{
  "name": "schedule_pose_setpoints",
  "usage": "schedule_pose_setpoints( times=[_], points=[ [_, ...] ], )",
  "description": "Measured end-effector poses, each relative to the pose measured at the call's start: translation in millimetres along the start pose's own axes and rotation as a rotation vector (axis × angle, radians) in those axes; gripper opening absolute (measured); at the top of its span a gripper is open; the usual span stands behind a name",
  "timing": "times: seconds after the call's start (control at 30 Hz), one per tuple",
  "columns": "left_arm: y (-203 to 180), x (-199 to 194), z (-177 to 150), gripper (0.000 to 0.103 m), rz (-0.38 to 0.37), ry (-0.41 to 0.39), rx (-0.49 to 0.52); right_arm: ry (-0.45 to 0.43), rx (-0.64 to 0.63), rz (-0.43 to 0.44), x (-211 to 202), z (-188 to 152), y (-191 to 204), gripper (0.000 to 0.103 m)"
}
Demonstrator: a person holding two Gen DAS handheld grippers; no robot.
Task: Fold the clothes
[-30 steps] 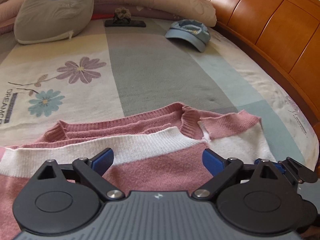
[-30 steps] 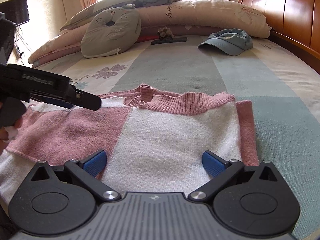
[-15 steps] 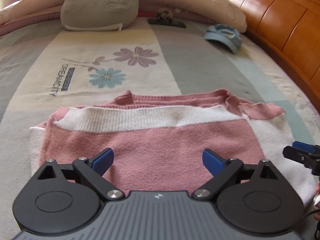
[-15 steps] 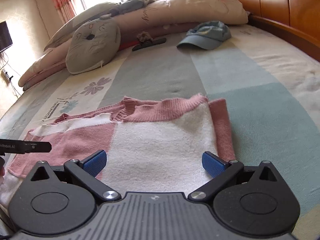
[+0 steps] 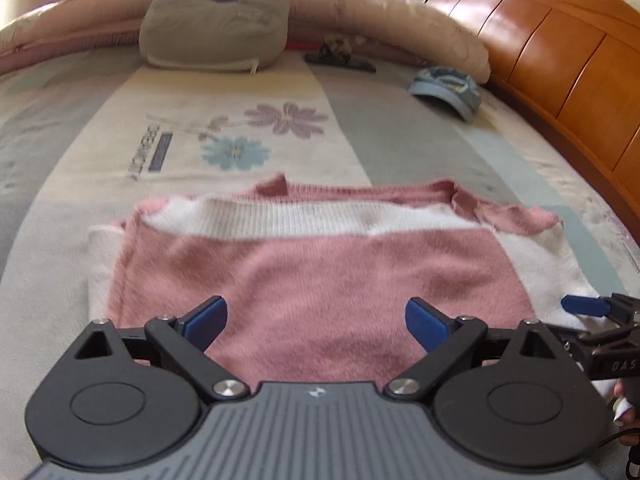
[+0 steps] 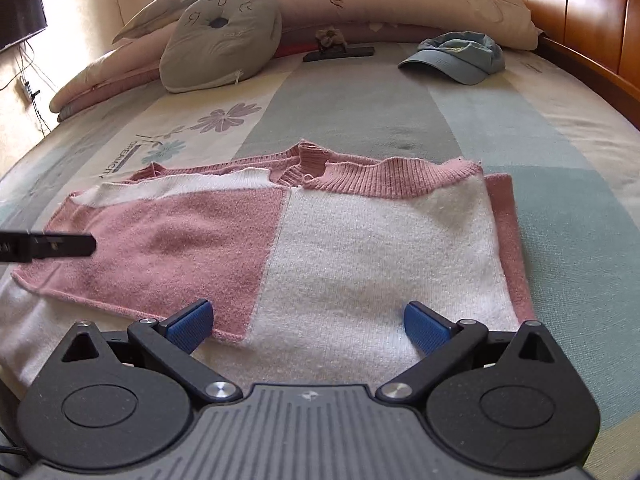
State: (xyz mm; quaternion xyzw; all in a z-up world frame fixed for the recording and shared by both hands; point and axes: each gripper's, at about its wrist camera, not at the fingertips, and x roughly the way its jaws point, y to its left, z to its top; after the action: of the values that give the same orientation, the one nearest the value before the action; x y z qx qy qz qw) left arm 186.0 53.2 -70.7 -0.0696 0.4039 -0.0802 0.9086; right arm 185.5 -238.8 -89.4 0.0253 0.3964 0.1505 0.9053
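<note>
The pink-and-white knit sweater (image 6: 320,240) is lying folded on the bedspread (image 6: 540,128), ribbed collar facing the pillows. Both claws are hanging wide apart over its near edge, gripping nothing: left gripper (image 5: 316,320) over the pink half, right gripper (image 6: 306,320) over the white. Only the right view is showing a wall TV (image 6: 20,14).

One sweater (image 6: 320,248), one cap (image 6: 456,58), one grey cushion (image 6: 224,48), two claws: left (image 5: 316,322), right (image 6: 307,322).

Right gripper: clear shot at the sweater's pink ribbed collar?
Probably yes. The right gripper is open above the pink and white knit sweater; nothing lies between it and the pink ribbed collar.
</note>
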Motion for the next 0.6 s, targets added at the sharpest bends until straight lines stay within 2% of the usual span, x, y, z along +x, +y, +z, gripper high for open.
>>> schedule_pose_setpoints(
  times=[0.13, 0.2, 0.3, 0.43, 0.6],
  points=[
    [32, 10, 7, 0.095, 0.033, 0.017, -0.125, -0.009, -0.001, -0.002, 0, -1, 0, 0.103],
    [38, 5, 15, 0.095, 0.031, -0.003, -0.151, -0.013, -0.002, 0.002, 0, -2, -1, 0.103],
    [36, 3, 28, 0.096, 0.024, -0.03, -0.114, -0.021, -0.015, -0.002, 2, -3, 0, 0.103],
    [37, 28, 33, 0.096, 0.068, 0.034, -0.096, -0.023, -0.042, -0.02, 4, -3, 4, 0.103],
    [26, 24, 32, 0.096, 0.077, 0.037, -0.047, -0.026, -0.048, -0.011, 3, -4, 3, 0.103]
  ],
)
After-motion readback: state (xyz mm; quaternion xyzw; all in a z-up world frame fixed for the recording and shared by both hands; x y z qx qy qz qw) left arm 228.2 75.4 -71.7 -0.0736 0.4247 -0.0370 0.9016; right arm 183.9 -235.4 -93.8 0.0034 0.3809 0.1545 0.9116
